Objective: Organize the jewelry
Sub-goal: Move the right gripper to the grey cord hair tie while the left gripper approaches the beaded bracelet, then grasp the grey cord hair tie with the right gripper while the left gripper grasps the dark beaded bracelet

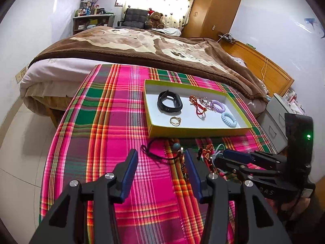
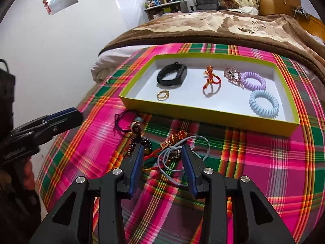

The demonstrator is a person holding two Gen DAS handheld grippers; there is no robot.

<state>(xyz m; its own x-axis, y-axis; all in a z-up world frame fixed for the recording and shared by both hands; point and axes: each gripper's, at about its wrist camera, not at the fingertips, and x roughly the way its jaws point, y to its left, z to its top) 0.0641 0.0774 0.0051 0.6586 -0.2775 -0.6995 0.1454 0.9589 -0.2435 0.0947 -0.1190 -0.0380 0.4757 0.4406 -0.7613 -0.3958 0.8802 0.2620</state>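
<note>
A shallow tray with a yellow-green rim (image 1: 199, 131) (image 2: 203, 116) stands on the plaid cloth. It holds a black band (image 2: 172, 75), a gold ring (image 2: 162, 95), a red knotted cord (image 2: 211, 81), a crystal bracelet (image 2: 232, 75), a purple coil tie (image 2: 254, 81) and a blue coil tie (image 2: 264, 103). Loose jewelry lies in front of it. My right gripper (image 2: 162, 149) is open around a pale blue cord loop (image 2: 176, 154), pads apart from it. My left gripper (image 1: 160, 154) is open just short of a black cord bracelet with beads (image 1: 162, 150) (image 2: 132, 122).
A tangle of dark beads (image 2: 145, 142), a red-gold charm (image 2: 176, 137) and red string lies by the right fingers. The plaid cloth (image 1: 113, 122) covers a small table beside a bed with a brown blanket (image 1: 142, 44). Grey drawers (image 1: 274, 122) stand at the right.
</note>
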